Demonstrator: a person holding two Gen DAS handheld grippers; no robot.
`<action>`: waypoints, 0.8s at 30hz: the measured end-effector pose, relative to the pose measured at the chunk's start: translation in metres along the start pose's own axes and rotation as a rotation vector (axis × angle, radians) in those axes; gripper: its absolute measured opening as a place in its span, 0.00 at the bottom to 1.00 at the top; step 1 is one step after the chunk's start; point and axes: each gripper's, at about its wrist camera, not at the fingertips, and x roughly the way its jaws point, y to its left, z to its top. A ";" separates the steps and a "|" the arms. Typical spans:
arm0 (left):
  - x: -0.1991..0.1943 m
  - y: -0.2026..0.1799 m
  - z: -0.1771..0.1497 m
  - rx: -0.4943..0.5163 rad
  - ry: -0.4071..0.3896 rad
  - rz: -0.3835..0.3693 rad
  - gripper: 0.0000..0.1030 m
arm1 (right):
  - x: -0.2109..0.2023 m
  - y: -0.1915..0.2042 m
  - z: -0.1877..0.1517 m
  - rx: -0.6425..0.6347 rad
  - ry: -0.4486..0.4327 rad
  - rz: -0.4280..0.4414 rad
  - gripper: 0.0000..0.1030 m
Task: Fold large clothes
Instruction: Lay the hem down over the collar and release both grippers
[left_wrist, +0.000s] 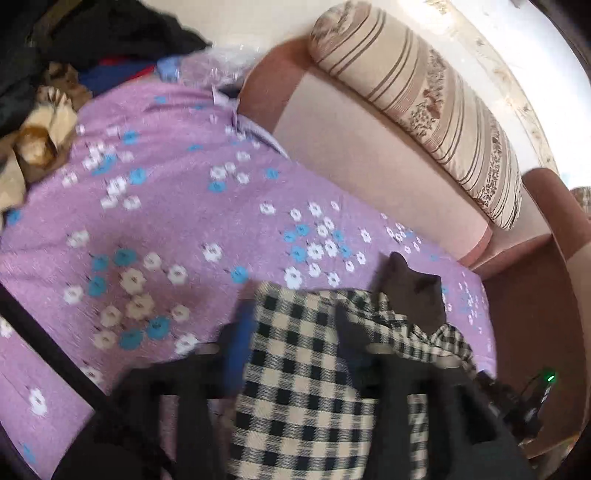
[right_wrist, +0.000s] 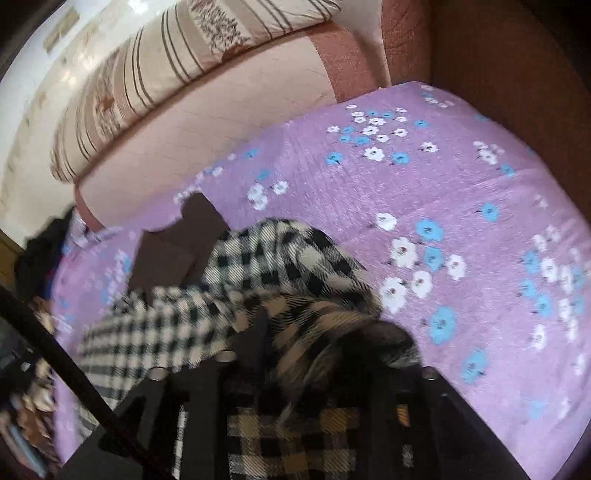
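Checked garment (left_wrist: 295, 387): cream-and-black cloth, bunched on the lilac flowered bedspread (left_wrist: 166, 221) near its front edge – half spread, half heaped, a dark brown lining (left_wrist: 413, 291) showing on the side toward the striped bolster (left_wrist: 424, 110).
Left gripper (left_wrist: 291, 354): jaws apart, the checked cloth running up between them; blur hides whether the pads press on it, so I cannot tell if it is held or merely lying there.
Right gripper (right_wrist: 317, 354): jaws also apart, a thick fold of the same cloth humped over the gap; the contact is smeared beyond reading here as well.
Risk, slipping: with both sets of jaws parted, the cloth may drop out on either side – the fold then collapses into the heap on the bedspread.
Risk, uneven fold: one corner freed ahead of the other would likely leave the garment skewed, with the brown lining twisted outward.
Risk, snagging: the heavy weave could catch on a fingertip and drag along as a gripper pulls away from the bedspread.
Risk, clutter: the clothes pile (left_wrist: 74, 55) at the far corner of the bedspread sits close enough to tangle with a trailing sleeve.
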 end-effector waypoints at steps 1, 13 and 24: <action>-0.003 0.000 -0.002 0.016 -0.017 0.016 0.54 | -0.003 -0.003 0.003 0.004 -0.012 0.010 0.43; -0.011 -0.014 -0.056 0.234 0.031 0.047 0.66 | -0.047 -0.019 -0.008 -0.038 -0.108 -0.087 0.69; 0.013 0.006 -0.116 0.461 0.093 0.388 0.62 | -0.052 -0.060 -0.122 -0.179 0.048 -0.214 0.60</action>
